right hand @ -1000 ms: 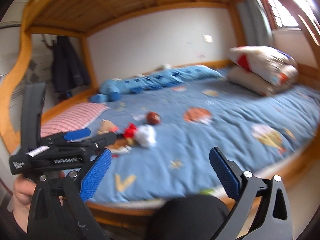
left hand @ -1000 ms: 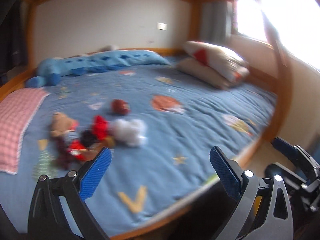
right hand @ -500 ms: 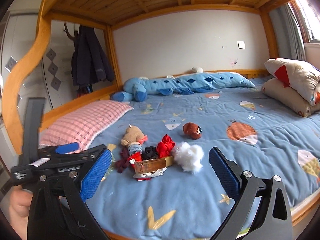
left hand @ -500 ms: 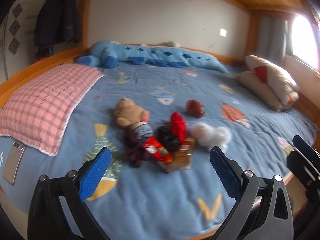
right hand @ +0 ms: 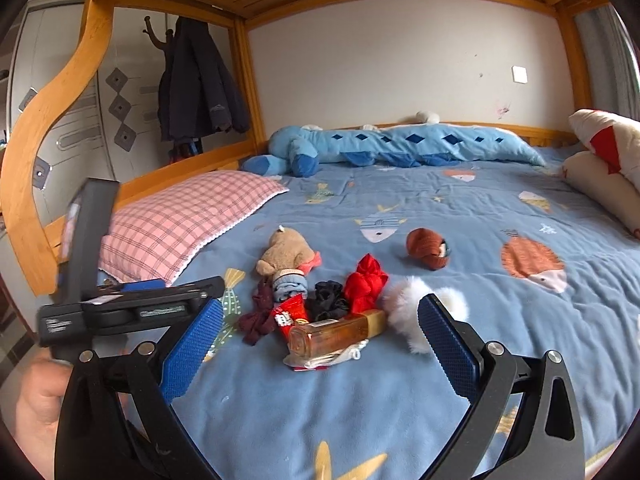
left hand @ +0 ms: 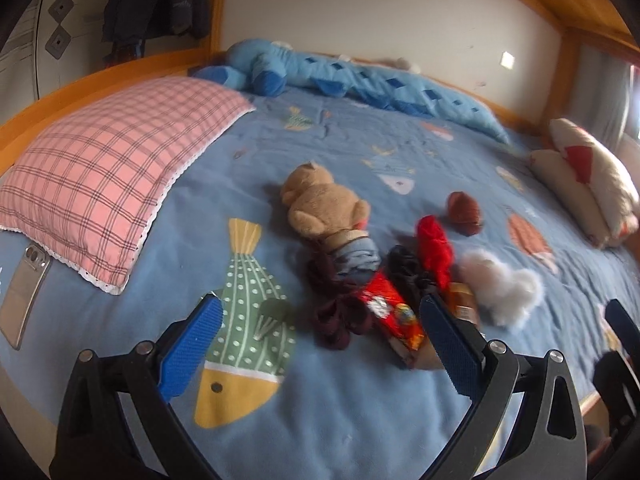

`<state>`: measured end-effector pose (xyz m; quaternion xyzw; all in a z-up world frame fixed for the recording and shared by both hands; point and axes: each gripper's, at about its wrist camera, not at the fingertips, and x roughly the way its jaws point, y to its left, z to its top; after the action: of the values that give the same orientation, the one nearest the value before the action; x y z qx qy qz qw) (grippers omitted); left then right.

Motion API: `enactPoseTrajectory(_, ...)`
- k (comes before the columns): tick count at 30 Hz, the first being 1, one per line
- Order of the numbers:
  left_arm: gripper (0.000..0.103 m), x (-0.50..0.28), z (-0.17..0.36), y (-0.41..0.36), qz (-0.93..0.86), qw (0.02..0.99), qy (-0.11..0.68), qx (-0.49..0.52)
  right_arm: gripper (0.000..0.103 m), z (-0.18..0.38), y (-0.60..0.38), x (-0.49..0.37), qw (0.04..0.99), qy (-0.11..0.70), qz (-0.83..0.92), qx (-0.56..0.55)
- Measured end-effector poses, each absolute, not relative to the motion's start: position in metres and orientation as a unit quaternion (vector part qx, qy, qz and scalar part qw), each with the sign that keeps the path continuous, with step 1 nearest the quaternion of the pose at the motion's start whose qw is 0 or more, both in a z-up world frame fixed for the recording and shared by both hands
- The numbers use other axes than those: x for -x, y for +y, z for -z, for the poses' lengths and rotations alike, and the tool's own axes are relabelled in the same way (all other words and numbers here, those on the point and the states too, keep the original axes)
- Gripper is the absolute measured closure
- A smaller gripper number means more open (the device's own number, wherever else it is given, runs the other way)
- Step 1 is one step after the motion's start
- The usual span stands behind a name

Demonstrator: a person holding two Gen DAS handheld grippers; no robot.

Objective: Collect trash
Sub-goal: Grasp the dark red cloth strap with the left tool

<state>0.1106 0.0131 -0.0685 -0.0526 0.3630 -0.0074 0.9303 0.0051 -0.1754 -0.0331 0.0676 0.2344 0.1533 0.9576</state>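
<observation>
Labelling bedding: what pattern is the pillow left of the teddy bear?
Pink plaid pillow with white trim, clearest in left wrist view.

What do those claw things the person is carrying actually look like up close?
Each claw, left and right, is a black plastic frame ending in two flat fingers faced with blue, finely ribbed pads, with silver bolts at the joints. In the right view, the left claw's black body carries a white label. A bare hand grips it; no sleeve shows.

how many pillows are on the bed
3: a pink checked pillow at the left end by the wooden rail, and two stacked at the right end, a cream pillow under a white and red pillow. Others may lie beyond the frame.
</observation>
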Motion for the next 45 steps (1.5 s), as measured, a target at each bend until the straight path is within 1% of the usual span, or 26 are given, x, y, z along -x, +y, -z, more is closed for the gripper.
enactPoseTrajectory(12,0.005,-0.185,0.123,0.009,-0.018,0.896,0.441,0.054,0.008,0.049,-0.159,-0.05,0.944,0.265,-0.18,-0.076)
enactPoseTrajectory(14,0.012,-0.197,0.132,0.011,-0.019,0.889,0.453,0.061,0.008,0.051,-0.156,-0.058,0.943,0.269,-0.183,-0.078)
enactPoseTrajectory(18,0.019,-0.207,0.143,0.015,-0.013,0.878,0.471,0.078,0.008,0.055,-0.153,-0.071,0.937,0.28,-0.19,-0.087)
enactPoseTrajectory(21,0.026,-0.211,0.148,0.014,-0.005,0.874,0.479,0.083,0.008,0.056,-0.15,-0.078,0.935,0.284,-0.193,-0.086)
enactPoseTrajectory(24,0.041,-0.213,0.153,0.012,-0.011,0.873,0.482,0.073,0.008,0.058,-0.147,-0.085,0.933,0.289,-0.195,-0.088)
enactPoseTrajectory(26,0.063,-0.212,0.155,0.011,-0.014,0.874,0.482,0.063,0.008,0.059,-0.146,-0.089,0.931,0.292,-0.198,-0.093)
enactPoseTrajectory(27,0.07,-0.212,0.155,0.011,-0.007,0.874,0.481,0.065,0.008,0.061,-0.146,-0.091,0.93,0.294,-0.198,-0.093)
enactPoseTrajectory(28,0.083,-0.211,0.155,0.012,0.003,0.874,0.481,0.072,0.008,0.062,-0.144,-0.094,0.929,0.3,-0.197,-0.093)
enactPoseTrajectory(33,0.085,-0.202,0.15,0.019,0.046,0.872,0.477,0.099,0.008,0.067,-0.136,-0.103,0.92,0.317,-0.205,-0.106)
enactPoseTrajectory(36,0.085,-0.194,0.14,0.025,0.055,0.879,0.464,0.098,0.008,0.067,-0.128,-0.106,0.915,0.325,-0.213,-0.109)
enactPoseTrajectory(41,0.085,-0.189,0.12,0.042,0.062,0.888,0.442,0.107,0.008,0.063,-0.114,-0.109,0.911,0.331,-0.224,-0.097)
enactPoseTrajectory(45,0.085,-0.191,0.109,0.063,0.055,0.893,0.431,0.119,0.008,0.063,-0.096,-0.125,0.902,0.353,-0.233,-0.083)
